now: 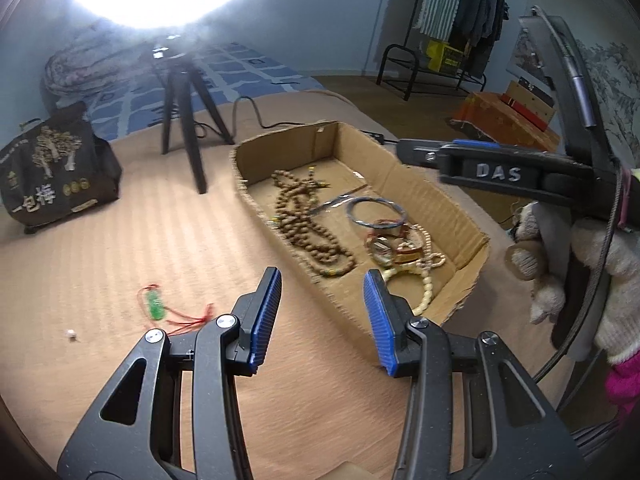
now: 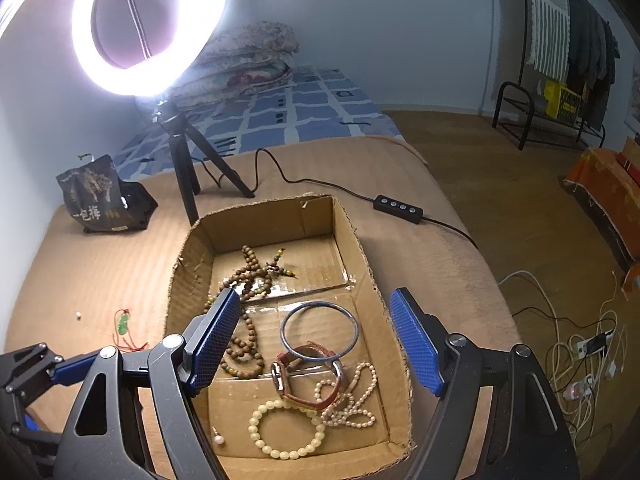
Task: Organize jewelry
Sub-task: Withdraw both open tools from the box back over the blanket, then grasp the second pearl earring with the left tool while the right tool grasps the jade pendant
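the left gripper (image 1: 322,300) has its jaws wide apart and holds nothing; it sits low over the tan cover (image 1: 120,240), just short of the near wall of the cardboard box (image 1: 456,208). the right gripper (image 2: 316,332) is likewise spread wide and empty, poised above the box interior.

the box contains a brown bead strand (image 2: 248,276), a metal bangle (image 2: 319,330), a wristwatch with brown strap (image 2: 304,376), a cream bead bracelet (image 2: 286,428) and a small-pearl string (image 2: 354,398), the last four clustered at the near end.

a green pendant on red cord (image 1: 156,306) lies outside the box on the cover, to its left. a white-gloved hand (image 1: 600,280) grips the right tool's handle.
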The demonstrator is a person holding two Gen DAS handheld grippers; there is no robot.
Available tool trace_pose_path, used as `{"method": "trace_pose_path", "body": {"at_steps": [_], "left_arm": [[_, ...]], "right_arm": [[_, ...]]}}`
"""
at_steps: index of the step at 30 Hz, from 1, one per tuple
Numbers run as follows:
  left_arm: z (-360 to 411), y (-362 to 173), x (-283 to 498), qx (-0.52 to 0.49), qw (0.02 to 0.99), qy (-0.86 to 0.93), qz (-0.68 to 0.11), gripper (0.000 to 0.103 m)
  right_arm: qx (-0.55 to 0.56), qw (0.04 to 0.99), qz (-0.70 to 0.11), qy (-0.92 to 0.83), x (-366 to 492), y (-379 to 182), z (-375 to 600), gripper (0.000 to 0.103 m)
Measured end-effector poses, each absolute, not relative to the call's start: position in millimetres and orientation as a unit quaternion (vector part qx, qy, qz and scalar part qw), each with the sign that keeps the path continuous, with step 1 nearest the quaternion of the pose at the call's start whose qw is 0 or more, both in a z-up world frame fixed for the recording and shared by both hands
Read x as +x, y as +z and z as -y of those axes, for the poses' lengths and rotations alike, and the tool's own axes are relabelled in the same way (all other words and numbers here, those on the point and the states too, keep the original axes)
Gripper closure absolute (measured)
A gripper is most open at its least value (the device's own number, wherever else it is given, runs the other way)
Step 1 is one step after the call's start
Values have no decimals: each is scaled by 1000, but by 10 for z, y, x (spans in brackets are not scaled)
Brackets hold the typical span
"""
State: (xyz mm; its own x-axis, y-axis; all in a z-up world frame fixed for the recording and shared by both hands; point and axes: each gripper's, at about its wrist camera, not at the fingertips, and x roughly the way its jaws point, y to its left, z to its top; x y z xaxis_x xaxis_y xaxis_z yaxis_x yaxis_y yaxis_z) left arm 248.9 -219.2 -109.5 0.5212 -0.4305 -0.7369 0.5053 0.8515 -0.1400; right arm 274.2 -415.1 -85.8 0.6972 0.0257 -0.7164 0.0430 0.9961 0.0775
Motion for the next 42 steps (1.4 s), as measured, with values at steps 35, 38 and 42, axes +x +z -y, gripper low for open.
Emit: {"method": "trace_pose_path", "body": {"at_steps": [35, 38, 42], "left_arm": [[4, -1734, 2775, 6, 882, -112, -457, 60], [-18, -1816, 2843, -6, 882, -112, -457, 60], [-29, -1912, 2925, -18, 885, -110, -452, 63]], "right_arm": [[-27, 885, -442, 146, 2953, -1389, 2120, 26], [-48, 881, -450, 135, 3014, -1544, 2016, 26], [-64, 878, -452, 141, 3062, -1655, 1906, 26]]}}
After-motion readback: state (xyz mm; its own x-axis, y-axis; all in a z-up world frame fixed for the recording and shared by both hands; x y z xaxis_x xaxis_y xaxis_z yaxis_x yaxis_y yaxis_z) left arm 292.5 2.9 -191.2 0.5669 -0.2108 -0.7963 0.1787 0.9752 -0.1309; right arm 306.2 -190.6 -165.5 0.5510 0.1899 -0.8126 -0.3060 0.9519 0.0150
